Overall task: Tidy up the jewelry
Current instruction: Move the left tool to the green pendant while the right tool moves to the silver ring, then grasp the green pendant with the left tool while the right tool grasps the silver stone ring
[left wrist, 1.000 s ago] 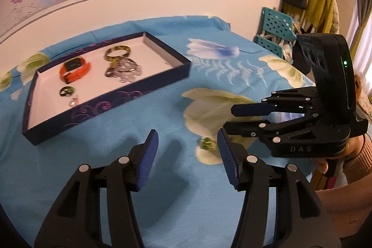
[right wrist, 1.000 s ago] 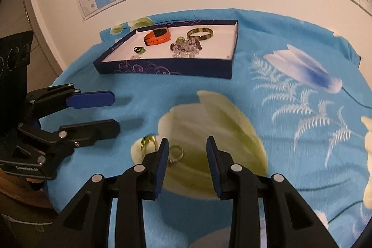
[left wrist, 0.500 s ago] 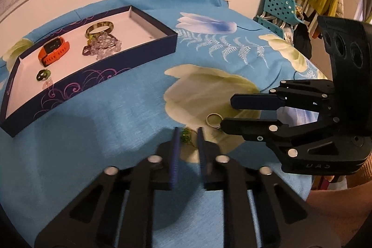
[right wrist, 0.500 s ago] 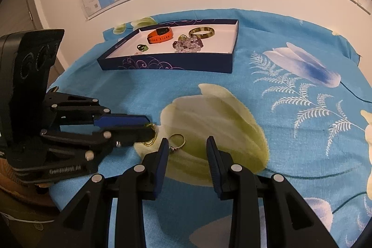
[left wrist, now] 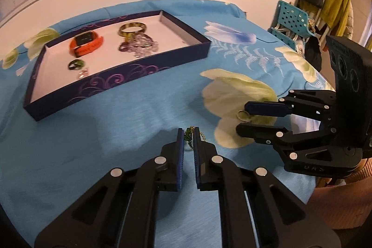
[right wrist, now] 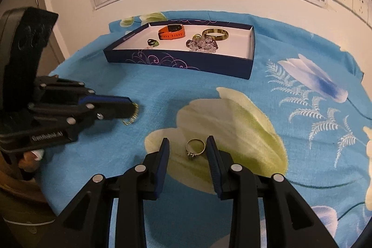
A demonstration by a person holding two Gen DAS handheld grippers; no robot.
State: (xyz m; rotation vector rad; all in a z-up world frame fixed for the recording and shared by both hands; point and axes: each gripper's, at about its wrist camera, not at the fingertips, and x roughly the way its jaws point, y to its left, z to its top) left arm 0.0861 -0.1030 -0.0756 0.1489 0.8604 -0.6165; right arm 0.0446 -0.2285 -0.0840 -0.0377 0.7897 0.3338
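Note:
My left gripper (left wrist: 187, 131) is shut on a small green-beaded gold chain piece (left wrist: 188, 136), low over the blue flowered cloth. In the right wrist view the left gripper (right wrist: 130, 106) comes in from the left, with the gold chain (right wrist: 131, 119) hanging at its tips. My right gripper (right wrist: 187, 143) has its jaws closing around a thin metal ring (right wrist: 195, 147) that lies flat on the cloth; the pads do not press on it. From the left wrist view the right gripper (left wrist: 241, 117) straddles that ring (left wrist: 243, 114).
A dark blue tray (left wrist: 130, 72) with a white floor stands at the back, holding an orange watch band (left wrist: 86, 43), a gold bangle (left wrist: 132, 29), a crystal bead bracelet (left wrist: 139, 45) and a green ring (left wrist: 75, 64). A wall with a map stands behind.
My left jaws went from wide open to shut on the green-and-gold piece. The right gripper shifted so the ring lies between its fingers, and its gap narrowed a little.

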